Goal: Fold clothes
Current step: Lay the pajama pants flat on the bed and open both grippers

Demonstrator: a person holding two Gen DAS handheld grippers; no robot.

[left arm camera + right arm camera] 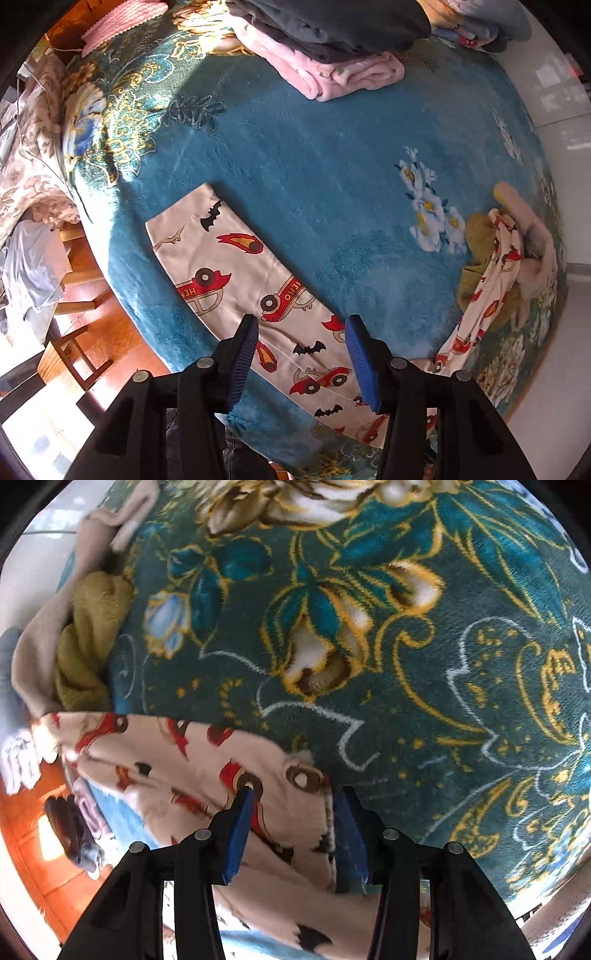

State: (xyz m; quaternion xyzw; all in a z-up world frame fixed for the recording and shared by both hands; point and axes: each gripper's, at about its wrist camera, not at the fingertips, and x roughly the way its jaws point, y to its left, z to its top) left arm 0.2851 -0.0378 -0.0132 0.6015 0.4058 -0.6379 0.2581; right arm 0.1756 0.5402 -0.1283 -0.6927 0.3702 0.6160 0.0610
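Cream pants printed with red cars and black bats (236, 273) lie flat on a blue floral blanket (314, 177). One leg runs from the centre left toward the near edge. My left gripper (301, 332) hovers open just above that leg, a blue pad on each side of the cloth. The other part of the pants (491, 288) is bunched up at the right. In the right wrist view, that printed cloth (207, 771) is rumpled and lies between the spread fingers of my right gripper (293, 797), which stands open. I cannot tell whether the pads touch the fabric.
A pile of pink (343, 74) and dark grey (332, 29) garments sits at the far side of the bed. An olive cloth (88, 642) and a beige cloth (37, 653) lie beside the bunched pants. A wooden floor and a stool (74, 354) are at the left.
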